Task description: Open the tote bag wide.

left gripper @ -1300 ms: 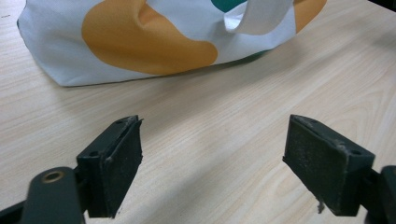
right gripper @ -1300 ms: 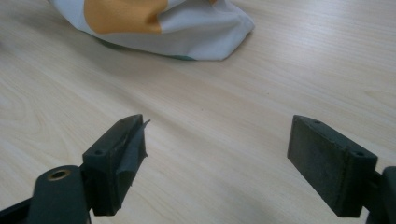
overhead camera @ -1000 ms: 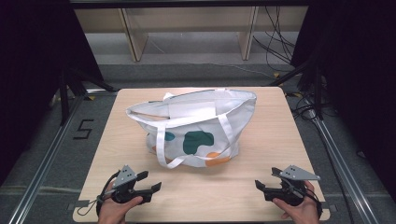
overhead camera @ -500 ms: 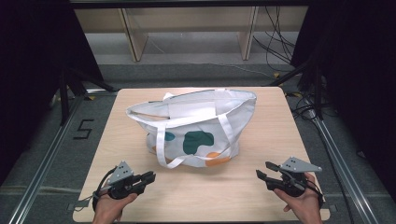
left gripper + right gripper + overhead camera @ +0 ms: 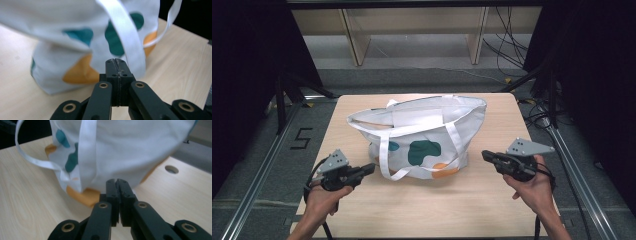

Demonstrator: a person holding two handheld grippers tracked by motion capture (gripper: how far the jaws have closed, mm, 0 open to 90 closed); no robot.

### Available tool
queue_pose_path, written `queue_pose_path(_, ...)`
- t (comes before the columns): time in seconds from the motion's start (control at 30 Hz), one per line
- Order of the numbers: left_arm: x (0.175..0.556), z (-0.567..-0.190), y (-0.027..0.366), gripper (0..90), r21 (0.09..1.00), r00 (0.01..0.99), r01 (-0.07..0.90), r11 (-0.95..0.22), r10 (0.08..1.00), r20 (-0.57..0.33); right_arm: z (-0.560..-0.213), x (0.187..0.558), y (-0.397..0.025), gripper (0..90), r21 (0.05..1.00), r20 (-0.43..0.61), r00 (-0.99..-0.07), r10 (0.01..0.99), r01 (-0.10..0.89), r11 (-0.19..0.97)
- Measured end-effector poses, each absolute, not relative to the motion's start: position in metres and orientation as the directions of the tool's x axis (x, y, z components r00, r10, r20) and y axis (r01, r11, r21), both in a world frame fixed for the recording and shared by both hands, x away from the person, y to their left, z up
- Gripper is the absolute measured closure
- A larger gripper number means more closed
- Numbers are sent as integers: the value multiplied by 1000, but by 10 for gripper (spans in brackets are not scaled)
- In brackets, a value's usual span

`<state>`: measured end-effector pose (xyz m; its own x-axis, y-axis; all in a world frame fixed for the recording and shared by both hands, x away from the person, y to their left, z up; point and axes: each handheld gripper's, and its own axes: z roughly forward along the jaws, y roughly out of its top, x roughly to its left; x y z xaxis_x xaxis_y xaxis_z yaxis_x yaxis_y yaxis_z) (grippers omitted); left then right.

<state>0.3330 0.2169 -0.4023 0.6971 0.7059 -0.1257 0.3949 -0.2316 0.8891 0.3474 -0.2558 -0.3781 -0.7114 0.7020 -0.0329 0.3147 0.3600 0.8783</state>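
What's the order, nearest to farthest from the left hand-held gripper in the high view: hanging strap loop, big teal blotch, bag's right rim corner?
1. White strap loop, just to its right.
2. Large teal blotch, bag front, centre.
3. White tote's right rim corner, far right, back.

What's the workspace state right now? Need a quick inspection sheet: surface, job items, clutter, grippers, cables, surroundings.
Surface: light wooden table, bare around the bag; a round hole in the top shows in the right gripper view.
Job's things: white tote bag with teal and orange patches, standing mid-table, mouth open, one strap drooping down the front.
Clutter: nothing seen.
Grippers: left gripper shut, empty, aimed at the bag's left side; right gripper shut, empty, aimed at its right side. Neither touches the bag.
Cables: a black cable loops by the left hand; floor cables behind the table.
Surroundings: wooden shelving behind, dark curtains at both sides, a "5" marked on the floor.
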Motion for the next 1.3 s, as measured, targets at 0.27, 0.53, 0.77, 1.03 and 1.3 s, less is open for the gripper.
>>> queue_pose_path(0.27,364,-354,216,896,892,696,392,-226,707,-127,-339,379,-237,900,880,-61,-728,682,283,380)
queue_pose_path(0.53,399,-329,212,895,886,675,393,-247,732,-95,-308,408,-225,900,877,-107,-720,686,257,405)
queue_pose_path(0.77,432,-330,207,895,865,649,427,-264,756,-90,-293,435,-207,900,853,-85,-706,703,313,418)
queue_pose_path(1.03,466,-359,206,895,838,605,490,-239,785,-130,-320,474,-190,900,767,-96,-700,708,401,501)
queue_pose_path(1.3,491,-429,201,895,723,570,619,-305,809,-146,-388,482,-190,900,613,-70,-720,690,515,599)
